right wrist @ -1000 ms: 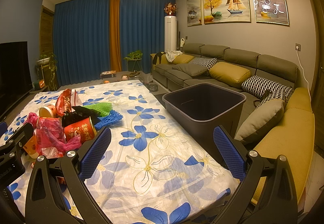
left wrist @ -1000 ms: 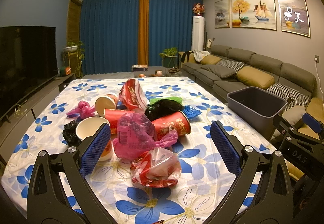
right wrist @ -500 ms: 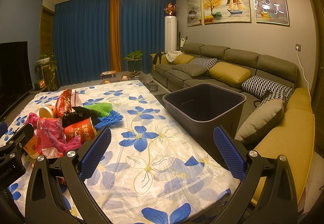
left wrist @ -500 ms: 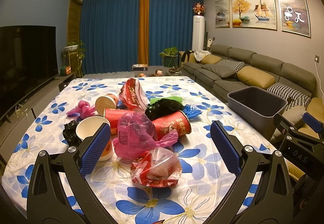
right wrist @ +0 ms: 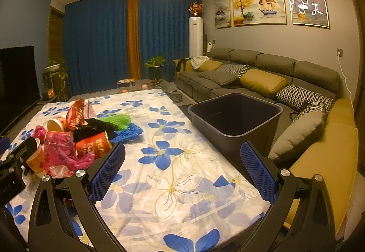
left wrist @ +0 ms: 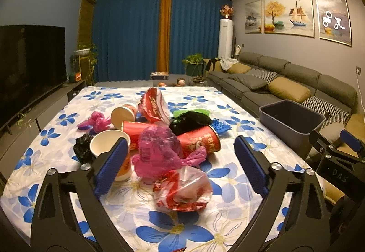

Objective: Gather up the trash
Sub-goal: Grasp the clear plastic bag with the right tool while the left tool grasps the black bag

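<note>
A heap of trash lies on the flowered tablecloth [left wrist: 228, 185]: a clear-and-red plastic bag [left wrist: 182, 190], a pink bag [left wrist: 157, 151], a red cup [left wrist: 200, 140] on its side, a white paper cup [left wrist: 107, 144], a black bag [left wrist: 191, 119] and a red wrapper [left wrist: 152, 103]. My left gripper [left wrist: 180, 140] hangs just before the heap. Its jaws are closing, with the clear-and-red bag between the fingers, untouched by the pads. My right gripper [right wrist: 182, 149] is open over bare cloth with nothing in it. The heap [right wrist: 68, 140] is to its left.
A dark grey bin [right wrist: 239, 135] stands against the table's right edge, also seen as the bin [left wrist: 289, 115] in the left wrist view. A grey sofa [right wrist: 251, 74] with cushions runs along the right wall. A television [left wrist: 29, 58] stands on the left.
The left gripper's fingers have drawn slightly closer together. The trash and the right gripper have not moved.
</note>
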Demonstrator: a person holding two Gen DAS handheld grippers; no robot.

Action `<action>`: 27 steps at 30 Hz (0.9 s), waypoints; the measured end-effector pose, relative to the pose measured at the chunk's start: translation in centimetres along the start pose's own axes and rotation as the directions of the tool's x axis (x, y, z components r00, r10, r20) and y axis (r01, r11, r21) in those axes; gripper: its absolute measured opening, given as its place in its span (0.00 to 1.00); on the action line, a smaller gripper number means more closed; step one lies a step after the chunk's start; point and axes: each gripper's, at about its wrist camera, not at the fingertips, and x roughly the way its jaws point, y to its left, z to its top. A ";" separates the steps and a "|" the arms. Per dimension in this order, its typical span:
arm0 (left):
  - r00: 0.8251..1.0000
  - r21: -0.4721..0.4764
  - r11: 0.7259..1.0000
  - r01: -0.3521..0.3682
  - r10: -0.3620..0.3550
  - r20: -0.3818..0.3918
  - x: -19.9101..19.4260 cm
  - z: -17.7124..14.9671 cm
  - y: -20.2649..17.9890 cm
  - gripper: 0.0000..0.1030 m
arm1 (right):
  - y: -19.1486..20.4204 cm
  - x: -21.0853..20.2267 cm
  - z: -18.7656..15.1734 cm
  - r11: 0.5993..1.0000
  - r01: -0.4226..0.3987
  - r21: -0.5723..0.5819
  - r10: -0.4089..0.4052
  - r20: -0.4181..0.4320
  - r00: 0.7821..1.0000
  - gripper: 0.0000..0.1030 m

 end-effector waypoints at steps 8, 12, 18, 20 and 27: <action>0.998 -0.054 0.997 -0.064 0.064 0.008 -0.5 -0.8 4.3 0.74 | 1.9 0.8 -0.7 0.996 -0.088 -0.013 0.088 -0.019 0.996 0.95; 0.994 -0.089 0.990 -0.111 0.112 0.010 -0.8 -1.0 6.5 0.71 | 4.1 1.3 -1.4 0.985 -0.169 -0.033 0.167 -0.036 0.985 0.94; 0.988 -0.135 0.979 -0.151 0.153 0.002 -0.8 -1.5 9.1 0.67 | 7.9 2.4 -3.0 0.945 -0.321 -0.064 0.314 -0.099 0.944 0.88; 0.987 -0.140 0.977 -0.162 0.162 -0.008 -0.7 -1.7 9.6 0.67 | 9.5 2.7 -3.6 0.926 -0.368 -0.084 0.357 -0.120 0.926 0.83; 0.983 -0.154 0.970 -0.186 0.182 -0.038 0.0 -2.4 11.1 0.67 | 13.2 4.2 -4.8 0.879 -0.466 -0.101 0.442 -0.193 0.876 0.71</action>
